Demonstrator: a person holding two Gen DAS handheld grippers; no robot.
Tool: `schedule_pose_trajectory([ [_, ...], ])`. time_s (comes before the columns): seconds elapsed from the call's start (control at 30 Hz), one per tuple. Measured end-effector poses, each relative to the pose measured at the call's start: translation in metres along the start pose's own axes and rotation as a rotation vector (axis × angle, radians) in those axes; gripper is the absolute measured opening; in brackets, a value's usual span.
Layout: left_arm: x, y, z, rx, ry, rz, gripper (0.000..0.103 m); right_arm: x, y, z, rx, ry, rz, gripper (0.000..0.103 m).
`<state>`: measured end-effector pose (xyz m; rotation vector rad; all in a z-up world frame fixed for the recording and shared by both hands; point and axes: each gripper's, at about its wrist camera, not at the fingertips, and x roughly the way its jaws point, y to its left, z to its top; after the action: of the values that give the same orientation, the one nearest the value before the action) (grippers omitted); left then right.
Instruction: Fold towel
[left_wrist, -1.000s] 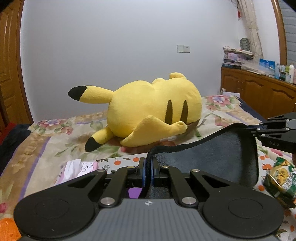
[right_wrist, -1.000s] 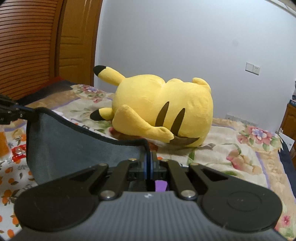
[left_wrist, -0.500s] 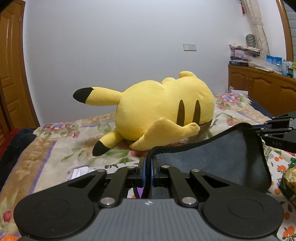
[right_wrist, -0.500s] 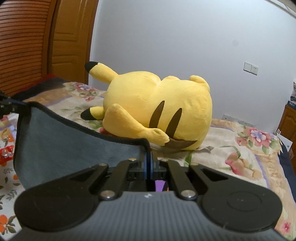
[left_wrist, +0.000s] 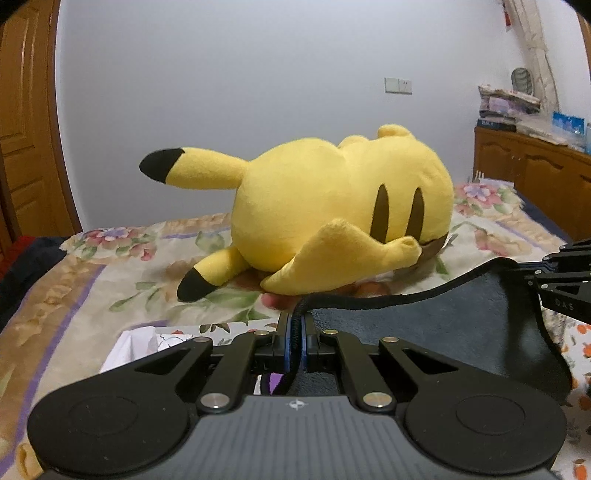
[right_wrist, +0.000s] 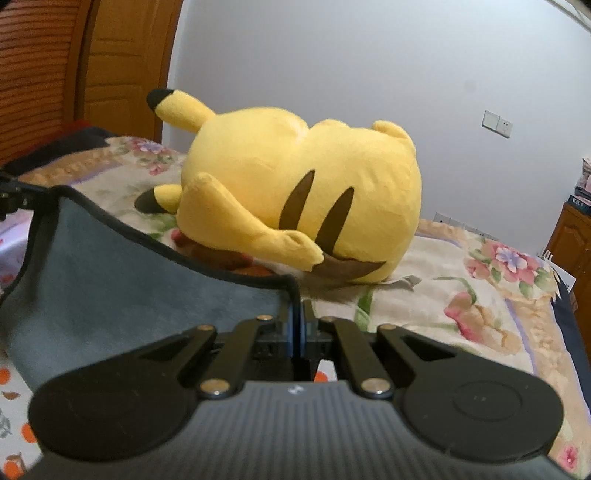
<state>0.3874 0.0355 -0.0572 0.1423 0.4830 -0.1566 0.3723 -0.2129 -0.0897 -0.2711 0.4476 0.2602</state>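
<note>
Grey terry is pinched flat in both pairs of jaws, the left gripper (left_wrist: 295, 341) and the right gripper (right_wrist: 298, 332) each pressed shut on a black-bound corner of the towel (left_wrist: 436, 332), which hangs slack between them above the flowered bedspread (left_wrist: 110, 266). Over the last second both have carried it farther toward the yellow plush toy (right_wrist: 295, 192), so the far edge seems, as far as the curved views allow, to be travelling over for the fold.

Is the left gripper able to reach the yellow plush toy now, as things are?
Probably not freely. The left gripper is shut on the edge of the gray towel, which the right gripper also holds. The plush toy lies ahead on the bed, with nothing between.
</note>
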Motion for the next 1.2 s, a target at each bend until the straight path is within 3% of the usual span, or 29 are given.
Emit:
schedule_pose_trajectory([
  [0.67,0.055,-0.002,-0.029,0.049,0.115,0.052,0.009,0.041,0.015,-0.018,-0.041,0.128,-0.023,0.005],
  [0.7,0.055,-0.002,-0.029,0.048,0.118,0.052,0.014,0.041,0.016,-0.019,-0.039,0.13,-0.028,0.007],
  [0.73,0.056,-0.003,-0.029,0.049,0.126,0.045,0.018,0.041,0.016,-0.019,-0.035,0.128,-0.032,0.015],
  [0.77,0.056,-0.003,-0.03,0.049,0.128,0.042,0.029,0.04,0.015,-0.018,-0.029,0.127,-0.035,0.023],
  [0.8,0.055,-0.003,-0.03,0.051,0.13,0.041,0.039,0.039,0.014,-0.018,-0.02,0.125,-0.037,0.045],
  [0.83,0.054,-0.003,-0.031,0.048,0.126,0.041,0.042,0.037,0.013,-0.018,-0.012,0.117,-0.035,0.056],
  [1.0,0.049,-0.007,-0.036,0.016,0.141,0.016,0.058,0.028,0.011,-0.017,0.039,0.114,-0.008,0.056],
  [1.2,0.032,-0.018,-0.047,0.015,0.155,-0.007,0.07,0.009,0.018,-0.029,0.136,0.126,0.036,0.056],
])
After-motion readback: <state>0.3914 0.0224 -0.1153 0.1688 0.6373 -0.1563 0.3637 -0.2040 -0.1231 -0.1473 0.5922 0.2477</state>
